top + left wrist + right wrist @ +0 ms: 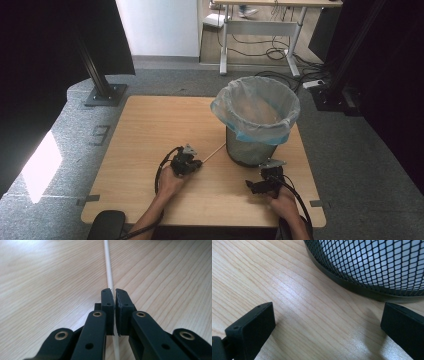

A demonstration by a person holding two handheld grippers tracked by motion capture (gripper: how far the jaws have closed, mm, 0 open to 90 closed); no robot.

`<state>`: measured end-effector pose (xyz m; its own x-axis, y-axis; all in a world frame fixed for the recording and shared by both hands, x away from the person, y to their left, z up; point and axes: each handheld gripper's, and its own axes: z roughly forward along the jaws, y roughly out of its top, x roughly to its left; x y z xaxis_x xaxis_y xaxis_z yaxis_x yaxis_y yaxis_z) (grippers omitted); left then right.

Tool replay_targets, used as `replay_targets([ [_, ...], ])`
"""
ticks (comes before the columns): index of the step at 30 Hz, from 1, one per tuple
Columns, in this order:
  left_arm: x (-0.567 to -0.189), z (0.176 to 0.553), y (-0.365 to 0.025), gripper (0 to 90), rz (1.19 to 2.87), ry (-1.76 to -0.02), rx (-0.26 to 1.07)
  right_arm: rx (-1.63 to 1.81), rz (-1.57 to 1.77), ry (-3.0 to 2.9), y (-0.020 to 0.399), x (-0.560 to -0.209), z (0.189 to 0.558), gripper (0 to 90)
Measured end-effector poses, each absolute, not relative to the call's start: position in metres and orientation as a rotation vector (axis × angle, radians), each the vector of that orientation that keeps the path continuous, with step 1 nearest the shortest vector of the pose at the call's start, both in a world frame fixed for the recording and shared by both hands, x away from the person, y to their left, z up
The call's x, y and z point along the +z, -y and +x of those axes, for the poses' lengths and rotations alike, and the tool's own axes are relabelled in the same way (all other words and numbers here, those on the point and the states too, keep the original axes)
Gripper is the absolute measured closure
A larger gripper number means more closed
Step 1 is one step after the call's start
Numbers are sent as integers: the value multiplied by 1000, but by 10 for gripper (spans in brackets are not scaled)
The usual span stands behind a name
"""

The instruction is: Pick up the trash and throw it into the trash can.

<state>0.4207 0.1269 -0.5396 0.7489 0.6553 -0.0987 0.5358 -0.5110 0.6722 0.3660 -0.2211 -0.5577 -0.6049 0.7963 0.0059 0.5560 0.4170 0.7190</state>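
- On the pale wooden table (150, 130), a thin, pale, round wooden stick (214, 151) is lying flat, its far end pointing at the black wire-mesh bin (248, 150) with the clear bag (256, 107).
- The left gripper (196, 163) is pinching the stick's near end, probably to lift it into the bin.
- The right gripper (253, 186) is waiting wide open, holding nothing, beside the bin's foot.
- Up close, the left gripper view is showing the stick (109, 270) running between nearly shut jaws.
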Motion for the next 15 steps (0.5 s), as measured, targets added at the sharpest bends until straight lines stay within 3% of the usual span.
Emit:
replay_targets([
  [7,-528,431,-162,862,2179,-947,126,997,1165,-2340,221,-558,366,0],
  [15,-473,444,-197,862,2162,-954,102,995,1163,-2341,221,-558,366,0],
])
